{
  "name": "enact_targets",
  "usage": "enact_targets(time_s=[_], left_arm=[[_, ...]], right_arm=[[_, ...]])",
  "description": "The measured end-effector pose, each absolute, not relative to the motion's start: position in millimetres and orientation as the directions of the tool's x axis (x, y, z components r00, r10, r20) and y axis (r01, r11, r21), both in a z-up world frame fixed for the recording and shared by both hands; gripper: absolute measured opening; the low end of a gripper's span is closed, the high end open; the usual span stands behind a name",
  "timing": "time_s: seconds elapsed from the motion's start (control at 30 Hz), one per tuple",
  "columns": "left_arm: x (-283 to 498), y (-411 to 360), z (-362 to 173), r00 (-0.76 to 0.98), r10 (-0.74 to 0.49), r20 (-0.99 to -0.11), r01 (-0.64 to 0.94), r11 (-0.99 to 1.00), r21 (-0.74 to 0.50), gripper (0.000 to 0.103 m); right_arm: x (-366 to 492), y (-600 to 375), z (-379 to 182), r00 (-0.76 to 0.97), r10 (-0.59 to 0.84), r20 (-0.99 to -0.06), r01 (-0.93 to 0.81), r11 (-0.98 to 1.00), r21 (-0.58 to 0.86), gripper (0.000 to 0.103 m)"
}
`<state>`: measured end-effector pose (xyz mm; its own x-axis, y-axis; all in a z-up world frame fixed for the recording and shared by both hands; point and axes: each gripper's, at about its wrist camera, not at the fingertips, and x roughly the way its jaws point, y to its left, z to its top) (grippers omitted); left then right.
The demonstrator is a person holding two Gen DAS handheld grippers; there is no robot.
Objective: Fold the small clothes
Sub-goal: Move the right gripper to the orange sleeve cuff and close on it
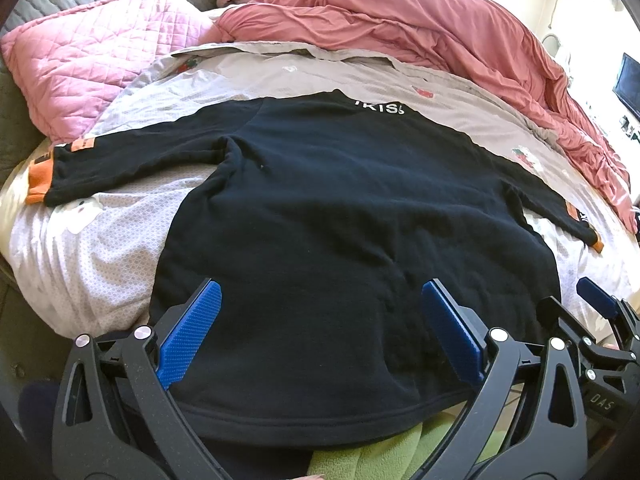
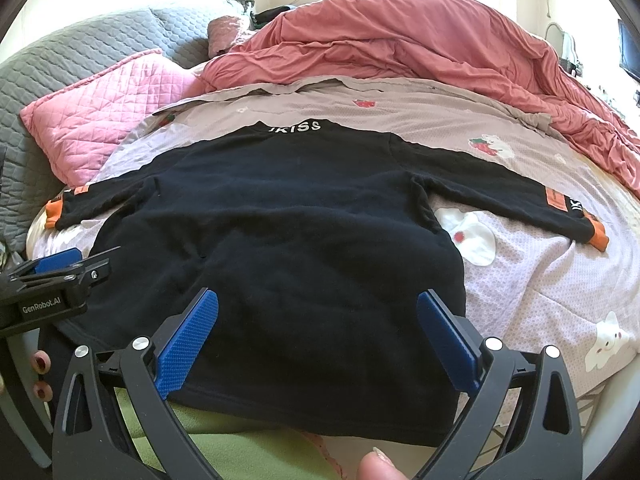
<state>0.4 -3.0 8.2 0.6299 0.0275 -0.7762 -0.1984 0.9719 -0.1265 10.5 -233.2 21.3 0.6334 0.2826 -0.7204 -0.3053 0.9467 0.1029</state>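
Note:
A black long-sleeved top with orange cuffs and white lettering at the collar lies flat on the bed, back up, sleeves spread to both sides; it also shows in the right wrist view. My left gripper is open, hovering over the hem, one blue pad each side of the lower body. My right gripper is open above the hem's right part. The right gripper shows at the right edge of the left wrist view. The left gripper shows at the left edge of the right wrist view.
The top rests on a pale patterned sheet. A pink quilted pillow lies at the far left. A bunched red duvet runs along the far and right side. A green fabric lies at the near edge under the hem.

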Motion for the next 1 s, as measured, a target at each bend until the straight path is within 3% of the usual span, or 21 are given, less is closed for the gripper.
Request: enact_targets(time_s=[1.0], left_arm=[[69.4, -24.9, 21.4, 0.625, 0.087, -0.775, -0.187, 0.982, -0.041, 0.094]], right_arm=[[74.2, -284.4, 30.6, 0.706, 0.217, -0.674, -0.187, 0.975, 0.119, 0.099]])
